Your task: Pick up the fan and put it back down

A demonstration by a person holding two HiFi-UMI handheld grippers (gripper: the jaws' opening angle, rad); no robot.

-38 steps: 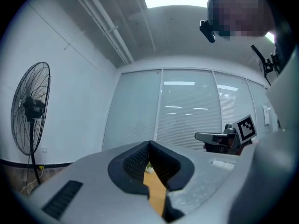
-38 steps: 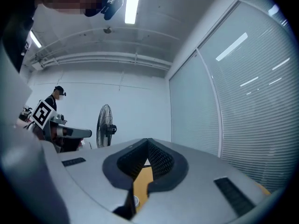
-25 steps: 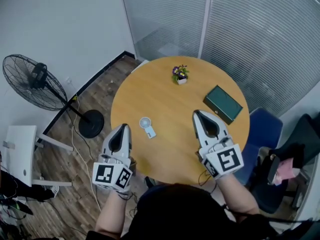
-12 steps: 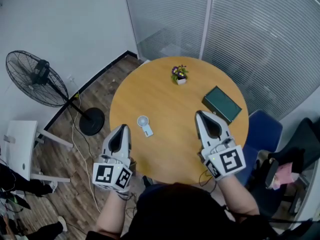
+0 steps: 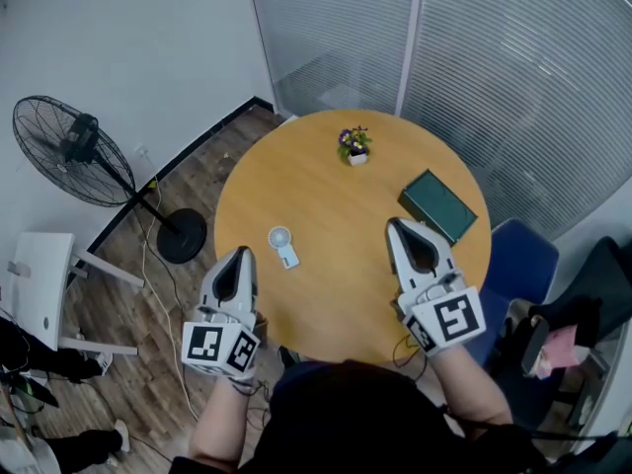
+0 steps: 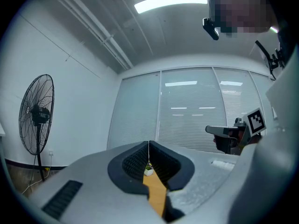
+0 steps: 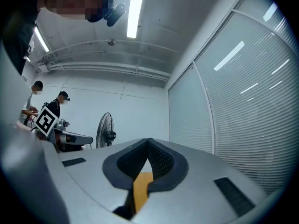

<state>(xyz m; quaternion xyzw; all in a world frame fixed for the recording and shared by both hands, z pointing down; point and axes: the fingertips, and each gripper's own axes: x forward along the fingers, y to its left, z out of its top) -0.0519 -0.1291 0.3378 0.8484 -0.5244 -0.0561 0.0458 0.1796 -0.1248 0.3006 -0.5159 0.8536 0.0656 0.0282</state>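
The fan lies just right of the closed, empty left claw, handle nearward; the closed right claw is farther off.

Item: small white handheld fan, round grille head + short handle.
Pose: lying flat, head twd upper left, handle twd lower right.
Spot: on round wooden table, left part, nr its edge.

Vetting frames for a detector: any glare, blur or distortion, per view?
Head view: sharp, evenly lit, small fan clear on the table; blinds bow from lens distortion. Left gripper view: strong fisheye, dark corners, ceiling light blown out. Right gripper view: same fisheye and dark corners, strip light glares.
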